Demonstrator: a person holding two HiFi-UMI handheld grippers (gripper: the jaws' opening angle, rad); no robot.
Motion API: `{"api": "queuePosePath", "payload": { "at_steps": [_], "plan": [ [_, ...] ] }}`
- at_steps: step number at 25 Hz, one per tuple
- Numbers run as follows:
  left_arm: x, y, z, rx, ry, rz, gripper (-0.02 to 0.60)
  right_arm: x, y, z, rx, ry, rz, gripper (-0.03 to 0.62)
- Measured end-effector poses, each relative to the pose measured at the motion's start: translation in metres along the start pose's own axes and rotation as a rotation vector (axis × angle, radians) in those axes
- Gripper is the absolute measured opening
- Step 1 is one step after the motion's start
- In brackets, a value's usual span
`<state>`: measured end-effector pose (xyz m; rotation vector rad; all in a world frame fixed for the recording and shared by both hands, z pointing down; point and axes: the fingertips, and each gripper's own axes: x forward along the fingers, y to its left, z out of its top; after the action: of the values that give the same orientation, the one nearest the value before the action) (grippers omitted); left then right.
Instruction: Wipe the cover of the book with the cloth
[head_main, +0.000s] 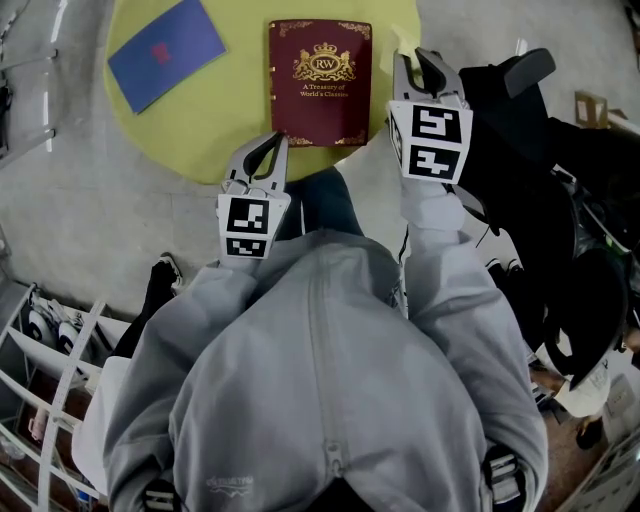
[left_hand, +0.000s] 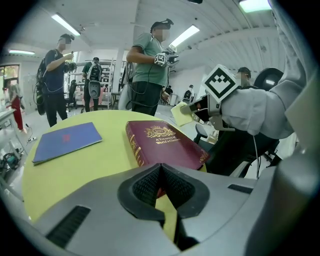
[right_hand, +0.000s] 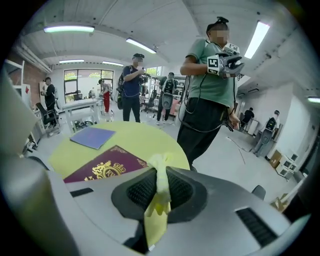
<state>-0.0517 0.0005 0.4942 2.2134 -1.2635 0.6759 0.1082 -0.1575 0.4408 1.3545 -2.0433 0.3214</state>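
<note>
A maroon book (head_main: 320, 82) with gold print lies closed on the round yellow table (head_main: 200, 120). My right gripper (head_main: 420, 60) hovers just right of the book, by the table's edge. It is shut on a pale yellow cloth (right_hand: 156, 215), which sticks up between the jaws and hangs down below them. In the left gripper view the same cloth (left_hand: 182, 113) trails from the right gripper (left_hand: 197, 107). My left gripper (head_main: 270, 148) hangs at the table's near edge, below the book's near left corner, shut with nothing in it. The book (left_hand: 165, 145) lies just beyond its tips.
A blue folder (head_main: 165, 50) lies on the table's far left. A black chair with dark bags (head_main: 530, 110) stands close on the right. A white rack (head_main: 50, 370) is at the lower left. A person in a green shirt (right_hand: 212, 75) stands beyond the table, others farther back.
</note>
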Motion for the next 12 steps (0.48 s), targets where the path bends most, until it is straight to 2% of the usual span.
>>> {"api": "queuePosePath", "payload": {
  "at_steps": [6, 12],
  "plan": [
    [0.0, 0.001, 0.0, -0.004, 0.004, -0.001, 0.018, -0.013, 0.059, 0.027, 0.008, -0.059, 0.144, 0.057],
    [0.0, 0.001, 0.0, -0.007, 0.005, 0.0, 0.018, -0.014, 0.118, 0.035, 0.017, -0.072, 0.298, 0.057]
  ]
}}
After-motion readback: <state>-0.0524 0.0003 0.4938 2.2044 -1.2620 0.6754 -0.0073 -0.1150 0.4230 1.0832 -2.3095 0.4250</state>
